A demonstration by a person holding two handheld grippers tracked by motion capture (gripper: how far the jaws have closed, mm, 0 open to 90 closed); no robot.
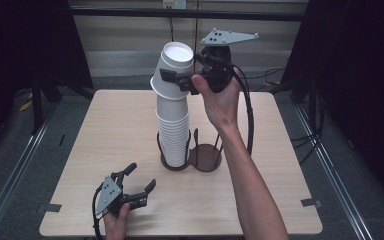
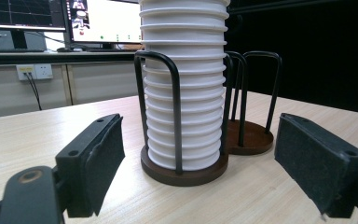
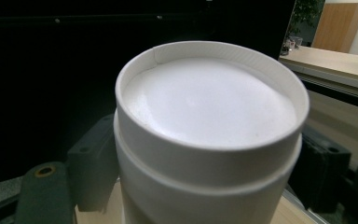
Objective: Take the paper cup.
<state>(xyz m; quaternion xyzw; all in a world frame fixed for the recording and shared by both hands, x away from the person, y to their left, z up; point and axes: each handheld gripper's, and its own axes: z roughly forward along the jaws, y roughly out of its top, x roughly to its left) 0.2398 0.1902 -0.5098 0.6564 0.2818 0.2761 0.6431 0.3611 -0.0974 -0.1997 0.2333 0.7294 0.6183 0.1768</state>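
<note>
The right gripper (image 1: 182,79) is clamped on the top paper cup (image 1: 174,67), tilted and half lifted off the cup stack (image 1: 173,132) in the rack (image 1: 190,159) at the counter's (image 1: 105,145) middle. The left gripper (image 1: 139,180) rests near the counter's front left edge, jaws apart, holding nothing. Judging by this, the cup is not yet free; the rack's second ring (image 1: 206,157) stands empty.

A tall stack of white paper cups (image 1: 173,132) stands in the left ring of a dark wire-and-wood double holder (image 1: 206,158) mid-bench (image 1: 105,130); the right ring sits empty.
</note>
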